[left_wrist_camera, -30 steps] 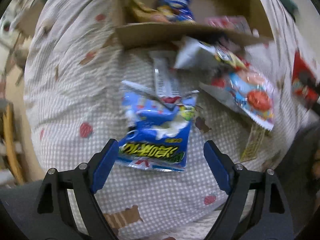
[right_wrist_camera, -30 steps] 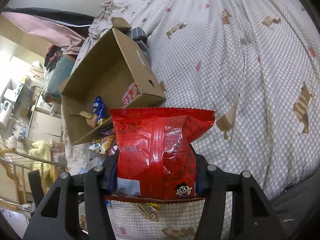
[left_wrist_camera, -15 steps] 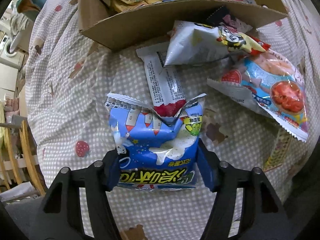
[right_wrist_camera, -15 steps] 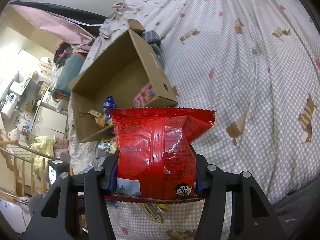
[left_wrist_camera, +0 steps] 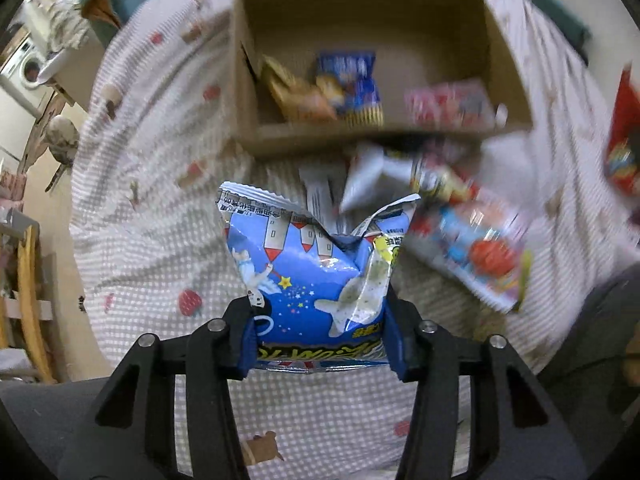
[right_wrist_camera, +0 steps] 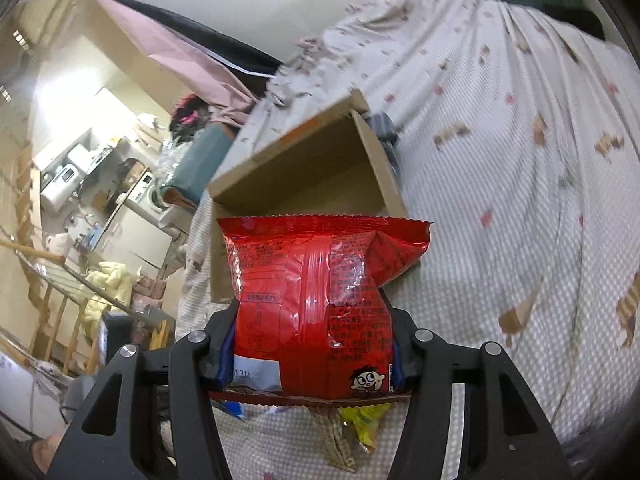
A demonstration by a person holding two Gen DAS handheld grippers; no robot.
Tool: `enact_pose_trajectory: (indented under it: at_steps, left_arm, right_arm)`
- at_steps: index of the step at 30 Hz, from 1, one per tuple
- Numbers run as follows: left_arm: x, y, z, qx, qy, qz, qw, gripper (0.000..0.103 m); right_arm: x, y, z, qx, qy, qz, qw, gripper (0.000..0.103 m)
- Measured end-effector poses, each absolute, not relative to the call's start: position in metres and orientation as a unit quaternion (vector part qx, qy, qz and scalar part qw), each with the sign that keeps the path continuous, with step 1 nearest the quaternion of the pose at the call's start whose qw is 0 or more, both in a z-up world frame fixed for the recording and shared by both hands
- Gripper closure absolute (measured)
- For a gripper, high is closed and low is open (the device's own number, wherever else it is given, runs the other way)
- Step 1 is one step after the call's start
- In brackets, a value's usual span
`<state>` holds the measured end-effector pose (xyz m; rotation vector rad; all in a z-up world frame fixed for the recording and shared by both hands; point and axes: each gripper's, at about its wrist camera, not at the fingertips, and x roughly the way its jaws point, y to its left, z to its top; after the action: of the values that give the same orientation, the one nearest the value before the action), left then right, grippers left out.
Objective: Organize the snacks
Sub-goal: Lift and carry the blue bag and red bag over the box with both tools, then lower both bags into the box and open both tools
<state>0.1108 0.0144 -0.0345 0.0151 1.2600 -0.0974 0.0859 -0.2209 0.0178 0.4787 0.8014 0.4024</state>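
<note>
My left gripper (left_wrist_camera: 320, 340) has a blue snack bag (left_wrist_camera: 312, 280) between its blue pads. The jaws are closing, the bag crumples, and it hangs above the checked cover. Beyond it an open cardboard box (left_wrist_camera: 360, 136) holds a yellow bag (left_wrist_camera: 296, 96), a dark blue bag (left_wrist_camera: 352, 80) and a pink pack (left_wrist_camera: 448, 104). My right gripper (right_wrist_camera: 312, 356) is shut on a red snack bag (right_wrist_camera: 316, 304), held upright in front of the same box (right_wrist_camera: 384, 184). That red bag hides the box's inside in the right wrist view.
Loose on the checked bedcover (left_wrist_camera: 152, 216) before the box lie a white bag (left_wrist_camera: 376, 176) and a light-blue bag (left_wrist_camera: 476, 248). A yellow wrapper (right_wrist_camera: 364, 424) lies under my right gripper. Furniture and a wooden rail (right_wrist_camera: 60, 288) stand past the bed's left edge.
The left jaws came in around the blue bag, pinched it and lifted it off the cover. The right gripper rose with the red bag and tilted up, bringing more of the room into view.
</note>
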Motion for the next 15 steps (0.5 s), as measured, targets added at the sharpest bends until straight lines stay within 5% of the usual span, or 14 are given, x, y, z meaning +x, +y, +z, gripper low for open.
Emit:
enact_pose_trajectory:
  at_steps: [15]
  left_arm:
    - [0.184,0.028,0.035,-0.065,0.494,-0.024,0.867,0.057]
  right_arm:
    - [0.146,-0.230,0.021,0.238,0.368,0.192,0.878,0.045]
